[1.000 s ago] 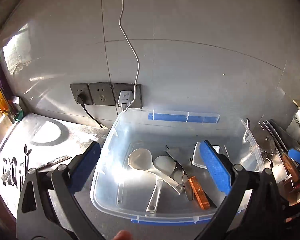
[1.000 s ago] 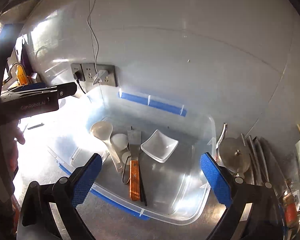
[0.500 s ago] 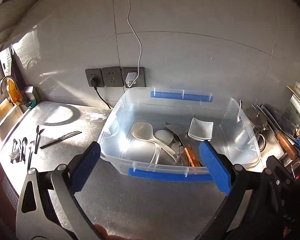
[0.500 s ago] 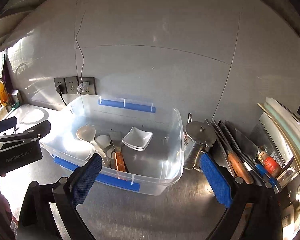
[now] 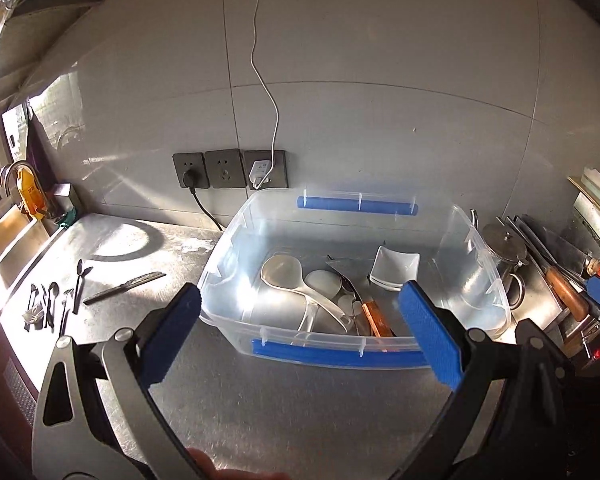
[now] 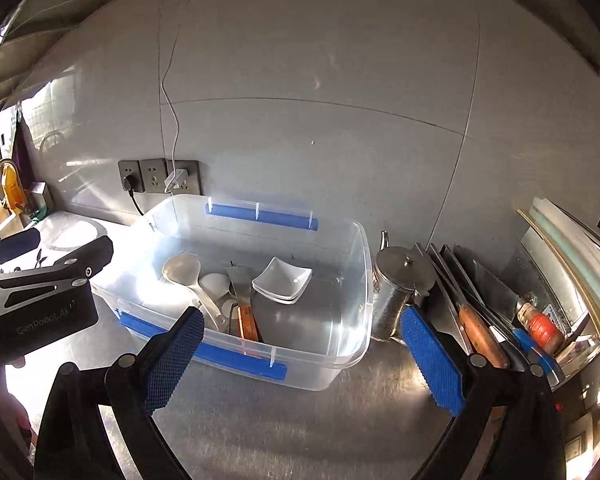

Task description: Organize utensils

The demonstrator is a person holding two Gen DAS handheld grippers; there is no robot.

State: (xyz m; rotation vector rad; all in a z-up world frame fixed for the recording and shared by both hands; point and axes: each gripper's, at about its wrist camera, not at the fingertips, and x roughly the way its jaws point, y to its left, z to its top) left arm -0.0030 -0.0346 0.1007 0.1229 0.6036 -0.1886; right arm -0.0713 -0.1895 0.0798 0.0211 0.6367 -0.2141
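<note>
A: Left wrist view. We see the left tongs point(image 5: 298, 318) spread wide, nothing between the blue pads, held above the steel surface point(image 5: 300, 408) short of the clear plastic bin point(image 5: 482, 280).

B: Contents of the bin, as we read them: a translucent rice paddle point(image 5: 296, 280), a white spoon point(image 5: 323, 283) beside it, a spatula with an orange wooden handle point(image 5: 374, 316), and stacked white square dishes point(image 5: 394, 268) toward the right wall.

A: Well left of the bin on the surface, we note a table knife point(image 5: 124, 288) lying alone, and a cluster of small spoons and forks point(image 5: 54, 300) near the sink edge. Wall sockets point(image 5: 230, 169) stand behind the bin, a white charger plugged into the right one.

B: Right wrist view. Our right tongs point(image 6: 300, 354) are likewise released and empty, hovering near the bin's point(image 6: 352, 344) front right corner. The left tool's black body point(image 6: 40, 300) shows at the left edge.

A: Same paddle point(image 6: 188, 276), spatula point(image 6: 244, 312) and dishes point(image 6: 282, 280) inside. Just right of the bin stands a steel lidded pot point(image 6: 400, 284); past it, leaning blades, among them a knife with a wooden handle point(image 6: 480, 336), and a red-capped jar point(image 6: 540, 326).

B: Whether pot and bin touch, we cannot tell.
</note>
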